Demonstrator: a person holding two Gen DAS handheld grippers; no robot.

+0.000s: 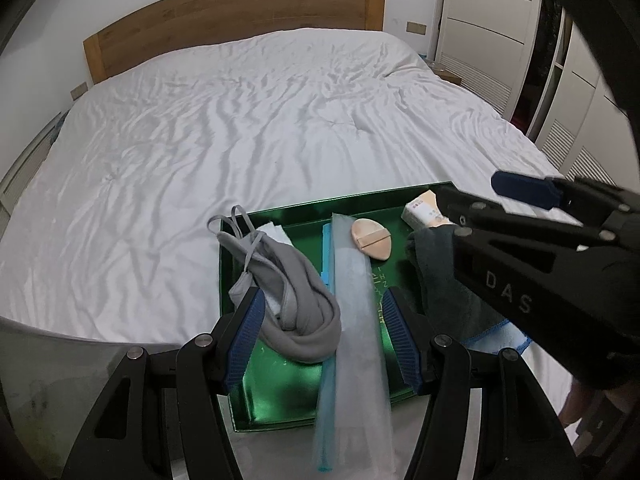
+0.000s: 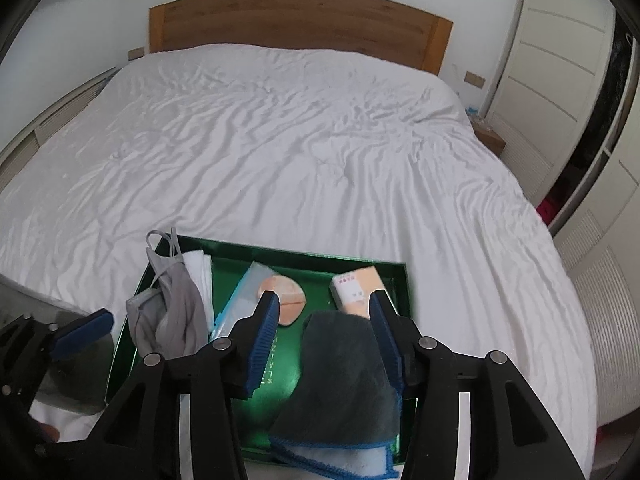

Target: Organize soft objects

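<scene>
Where tray (image 2: 400, 280) rim ends, open bedsheet (image 2: 320, 140).

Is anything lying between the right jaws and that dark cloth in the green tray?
Nothing visible does. The dark cloth lies directly below the right gripper, whose jaws stand open over it. The tissue pack and powder puff sit farther back in the green tray.

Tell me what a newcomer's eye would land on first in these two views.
The shiny green shallow tray at the near edge of the wide white-sheeted bed stands out most. Inside it, a crumpled grey fabric mask lies at the left, a peach teardrop-shaped makeup puff towards the back and a dark grey blue-edged cloth at the right. Black, blue-padded claws frame both views.
</scene>
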